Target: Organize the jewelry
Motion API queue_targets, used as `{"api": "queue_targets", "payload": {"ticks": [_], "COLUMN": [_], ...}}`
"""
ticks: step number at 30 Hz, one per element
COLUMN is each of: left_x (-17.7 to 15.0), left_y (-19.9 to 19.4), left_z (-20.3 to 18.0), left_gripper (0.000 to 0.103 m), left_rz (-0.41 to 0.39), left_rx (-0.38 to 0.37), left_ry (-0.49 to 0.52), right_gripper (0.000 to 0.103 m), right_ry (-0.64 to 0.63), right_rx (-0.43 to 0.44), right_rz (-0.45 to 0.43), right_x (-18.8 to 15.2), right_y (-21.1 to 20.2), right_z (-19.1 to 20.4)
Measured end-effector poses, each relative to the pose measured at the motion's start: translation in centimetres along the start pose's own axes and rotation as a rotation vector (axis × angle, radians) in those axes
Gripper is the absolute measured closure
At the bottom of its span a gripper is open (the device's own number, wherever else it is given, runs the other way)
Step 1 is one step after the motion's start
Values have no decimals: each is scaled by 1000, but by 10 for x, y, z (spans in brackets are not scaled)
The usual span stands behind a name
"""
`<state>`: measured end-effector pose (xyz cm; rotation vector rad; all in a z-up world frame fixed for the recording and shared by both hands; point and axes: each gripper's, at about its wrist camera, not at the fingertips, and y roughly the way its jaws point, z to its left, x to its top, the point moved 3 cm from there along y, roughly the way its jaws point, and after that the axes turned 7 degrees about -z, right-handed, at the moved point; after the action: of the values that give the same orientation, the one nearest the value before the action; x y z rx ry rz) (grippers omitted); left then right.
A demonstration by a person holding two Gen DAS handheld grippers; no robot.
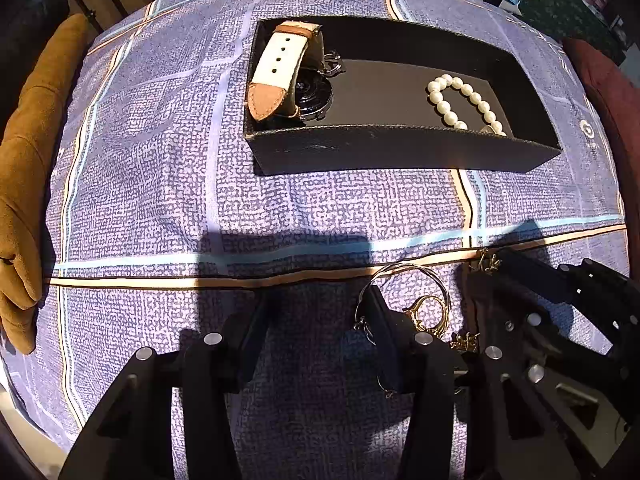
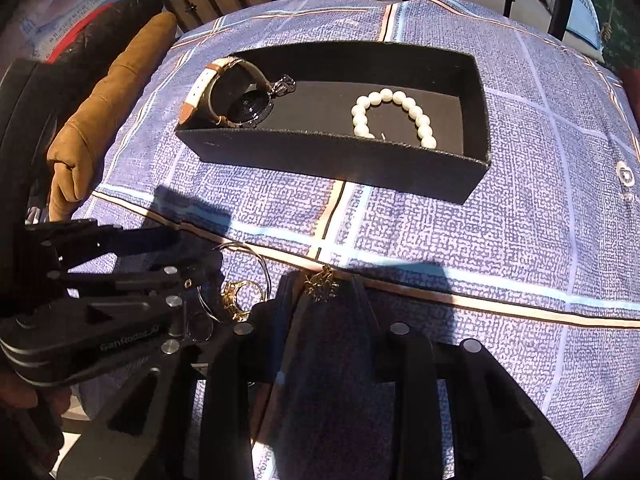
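Right claw [image 2: 320,292] spread, straddling gold charm [image 2: 321,288]; left claw [image 1: 316,316] released, one finger inside thin bangle [image 1: 404,280]. Both near side of black tray [image 2: 320,160], on bedspread [image 2: 480,240]. Probably light, slippery, snag-prone; pinch charm's body, not chain.

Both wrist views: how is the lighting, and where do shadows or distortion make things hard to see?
Left wrist view: hard sunlight, dark gripper shadows on the patterned cloth, fisheye bending the black tray; pearl bracelet bright and clear. Right wrist view: same harsh light; gold trinket between the right gripper fingers is partly shaded, tray interior dark.
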<state>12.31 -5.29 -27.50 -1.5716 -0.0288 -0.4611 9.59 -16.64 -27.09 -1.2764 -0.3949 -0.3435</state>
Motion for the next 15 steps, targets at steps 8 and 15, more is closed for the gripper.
{"api": "queue_targets", "payload": {"ticks": [8, 15], "left_x": [-6, -7], "left_y": [-8, -38], "left_z": [18, 26], "left_gripper": [98, 98], "left_rz": [-36, -80], "left_rx": [-80, -155], "left_ry": [-117, -145], "right_gripper": [85, 85], "right_ry": [56, 57], "right_rx": [-8, 2], "right_rz": [-34, -68], "right_x": [-4, -2], "right_y": [-21, -44], "right_z": [-12, -8]}}
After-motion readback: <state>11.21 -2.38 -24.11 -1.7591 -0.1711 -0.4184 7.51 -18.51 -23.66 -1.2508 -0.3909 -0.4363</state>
